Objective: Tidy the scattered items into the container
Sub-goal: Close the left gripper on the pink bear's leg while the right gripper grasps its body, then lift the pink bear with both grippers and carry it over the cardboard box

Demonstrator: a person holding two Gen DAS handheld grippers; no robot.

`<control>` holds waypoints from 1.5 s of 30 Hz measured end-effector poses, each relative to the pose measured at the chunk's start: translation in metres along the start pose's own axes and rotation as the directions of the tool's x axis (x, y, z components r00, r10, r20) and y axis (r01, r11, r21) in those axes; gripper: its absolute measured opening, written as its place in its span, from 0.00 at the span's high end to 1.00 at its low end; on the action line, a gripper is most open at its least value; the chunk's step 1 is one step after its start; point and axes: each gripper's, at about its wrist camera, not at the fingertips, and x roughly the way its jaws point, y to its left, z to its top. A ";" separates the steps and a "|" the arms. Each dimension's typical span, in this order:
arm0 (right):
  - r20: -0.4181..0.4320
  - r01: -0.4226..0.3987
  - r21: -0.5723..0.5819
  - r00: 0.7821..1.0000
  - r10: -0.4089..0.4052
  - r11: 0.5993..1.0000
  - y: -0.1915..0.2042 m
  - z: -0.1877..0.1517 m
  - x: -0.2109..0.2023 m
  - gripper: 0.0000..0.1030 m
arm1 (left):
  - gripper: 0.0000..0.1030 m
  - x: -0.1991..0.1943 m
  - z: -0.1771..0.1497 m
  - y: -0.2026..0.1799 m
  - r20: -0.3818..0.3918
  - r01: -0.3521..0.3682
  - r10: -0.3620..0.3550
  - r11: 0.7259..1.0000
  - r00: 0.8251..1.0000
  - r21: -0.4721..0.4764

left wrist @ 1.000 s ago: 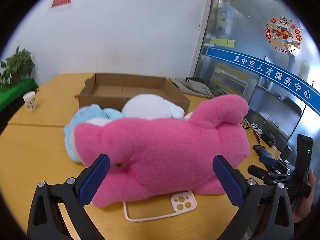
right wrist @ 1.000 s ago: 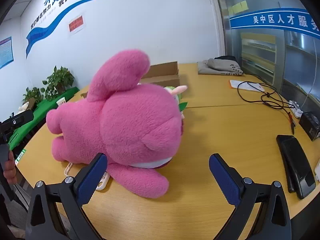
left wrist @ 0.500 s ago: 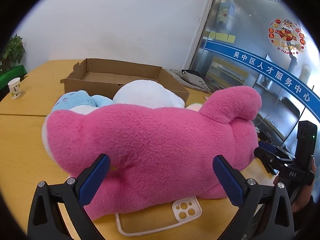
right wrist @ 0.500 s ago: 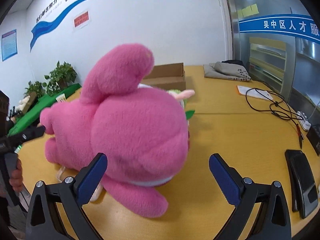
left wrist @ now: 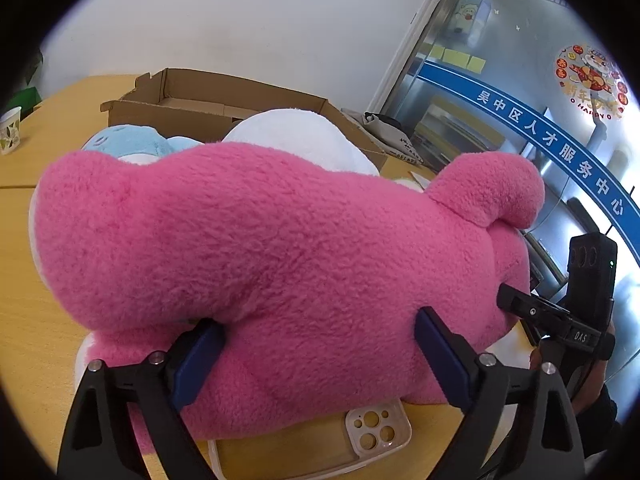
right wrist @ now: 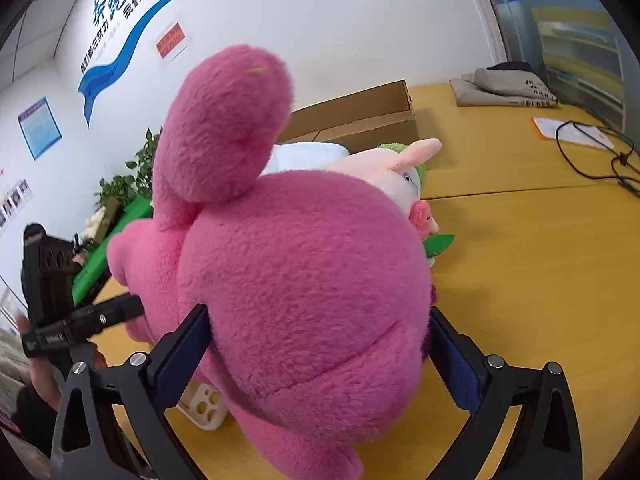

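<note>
In your left wrist view, the pink plush toy (left wrist: 280, 256) lay on its side across the table (left wrist: 24, 280), filling the middle of the picture, and its body sat right between the jaws of your left gripper (left wrist: 316, 360). The jaws were wide and closing on it: the left pad (left wrist: 196, 364) was pushed into the fur under the toy's near edge and the right pad (left wrist: 440, 364) lay against its flank, so the pads were touching the plush on both sides. A pale phone case (left wrist: 376, 428) lay flat on the table just beneath the toy, near the camera. Behind the pink toy were a light blue plush (left wrist: 124, 142) on the left and a white plush (left wrist: 296, 136) beside it, and farther back stood the open cardboard box (left wrist: 192, 100). A paper cup (left wrist: 10, 130) stood at the far left. Your right gripper (left wrist: 520, 304) reached the toy's right end.

In your right wrist view, the same pink plush toy (right wrist: 296, 288) bulged between the jaws of your right gripper (right wrist: 320, 356). These stood wide, with the left pad (right wrist: 180, 356) against the fur and the right pad (right wrist: 456, 360) just at its edge; whether they pressed in, I could not tell. The phone case (right wrist: 202, 404) showed beneath the toy at the near left. A pale pink plush (right wrist: 396, 172) lay behind, before the cardboard box (right wrist: 360, 120). Your left gripper (right wrist: 120, 312) came in from the left against the toy.
</note>
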 end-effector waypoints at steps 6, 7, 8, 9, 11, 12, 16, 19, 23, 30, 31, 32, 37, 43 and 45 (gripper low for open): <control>0.042 0.066 -0.071 0.997 -0.063 0.995 0.018 0.001 -0.005 0.19 | 0.40 -0.007 0.002 0.011 -0.004 0.021 -0.022 0.999 1.000 -0.033; 0.049 0.077 -0.083 0.996 -0.074 0.994 0.022 0.001 -0.006 0.22 | 0.44 -0.009 0.002 0.013 -0.004 0.027 -0.027 0.999 1.000 -0.042; 0.056 0.085 -0.093 0.995 -0.080 0.992 0.026 0.000 -0.008 0.23 | 0.47 -0.011 0.002 0.014 -0.004 0.030 -0.030 0.998 1.000 -0.048; 0.061 0.090 -0.100 0.995 -0.084 0.991 0.029 0.000 -0.010 0.26 | 0.48 -0.013 0.002 0.014 -0.001 0.031 -0.032 0.998 1.000 -0.048; 0.067 0.096 -0.108 0.994 -0.089 0.990 0.031 0.000 -0.014 0.28 | 0.52 -0.018 0.002 0.011 0.005 0.035 -0.035 0.999 0.999 -0.040; 0.072 0.096 -0.108 0.993 -0.089 0.989 0.031 0.001 -0.016 0.29 | 0.53 -0.021 0.002 0.010 0.008 0.036 -0.036 0.999 0.999 -0.037; 0.096 0.102 -0.113 0.991 -0.091 0.988 0.036 0.005 -0.028 0.32 | 0.56 -0.038 0.005 0.000 0.041 0.022 -0.022 1.000 0.999 0.001; 0.132 0.092 -0.129 0.988 -0.074 0.987 0.043 0.008 -0.039 0.34 | 0.56 -0.054 0.014 -0.005 0.077 0.016 -0.018 1.000 0.997 0.021; 0.187 0.082 -0.146 0.981 -0.054 0.986 0.057 0.025 -0.055 0.35 | 0.56 -0.078 0.037 -0.013 0.128 0.007 -0.015 0.998 0.992 0.062; 0.281 0.074 -0.201 0.960 -0.015 0.977 0.083 0.089 -0.072 0.36 | 0.57 -0.116 0.107 -0.025 0.225 -0.028 -0.005 0.989 0.974 0.143; 0.295 0.074 -0.209 0.955 -0.009 0.975 0.087 0.100 -0.074 0.36 | 0.57 -0.121 0.117 -0.028 0.244 -0.038 -0.002 0.987 0.970 0.158; 0.311 0.071 -0.218 0.950 0.000 0.973 0.091 0.112 -0.076 0.36 | 0.57 -0.126 0.125 -0.030 0.260 -0.046 0.000 0.984 0.966 0.172; 0.383 0.063 -0.269 0.922 0.046 0.961 0.107 0.165 -0.086 0.36 | 0.57 -0.147 0.173 -0.037 0.322 -0.072 -0.004 0.972 0.947 0.225; 0.428 0.045 -0.290 0.900 0.087 0.956 0.113 0.230 -0.081 0.36 | 0.58 -0.146 0.231 -0.047 0.368 -0.121 0.011 0.954 0.930 0.276; 0.433 0.039 -0.285 0.897 0.092 0.958 0.109 0.249 -0.074 0.36 | 0.59 -0.138 0.250 -0.047 0.378 -0.126 0.011 0.951 0.926 0.282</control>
